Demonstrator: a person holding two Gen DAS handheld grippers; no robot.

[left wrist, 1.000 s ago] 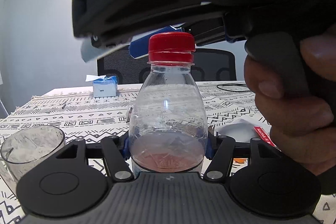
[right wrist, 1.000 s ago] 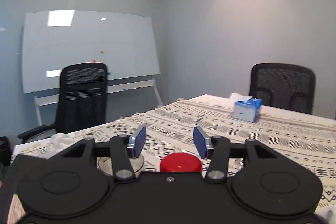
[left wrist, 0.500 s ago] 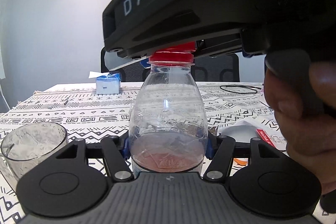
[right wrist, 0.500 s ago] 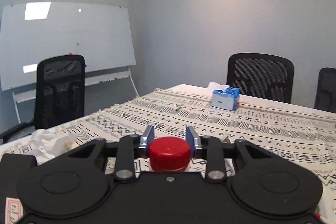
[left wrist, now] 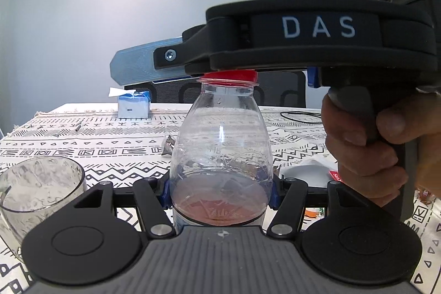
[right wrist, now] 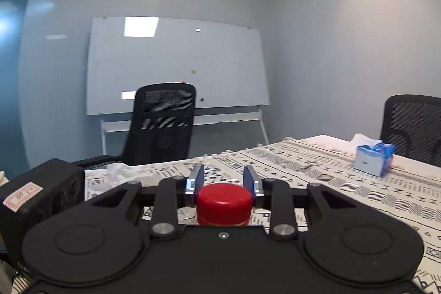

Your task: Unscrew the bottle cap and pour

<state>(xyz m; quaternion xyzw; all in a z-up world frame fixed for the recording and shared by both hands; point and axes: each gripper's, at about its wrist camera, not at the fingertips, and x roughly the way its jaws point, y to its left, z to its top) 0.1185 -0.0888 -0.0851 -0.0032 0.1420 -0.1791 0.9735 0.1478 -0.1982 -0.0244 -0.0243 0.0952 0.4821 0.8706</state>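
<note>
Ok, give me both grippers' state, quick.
Left gripper: closed on the bottle, low on its body.
Right gripper: closed on the red cap.

**Even indoor light, strong fisheye warp**

Soft light fills both views. Ceiling panels glare off the whiteboard (right wrist: 176,65), and a bright streak runs down the bottle (left wrist: 220,153). Edges bow and darken at the corners. The right wrist view looks slightly softer, the chair (right wrist: 162,123) blurred
</note>
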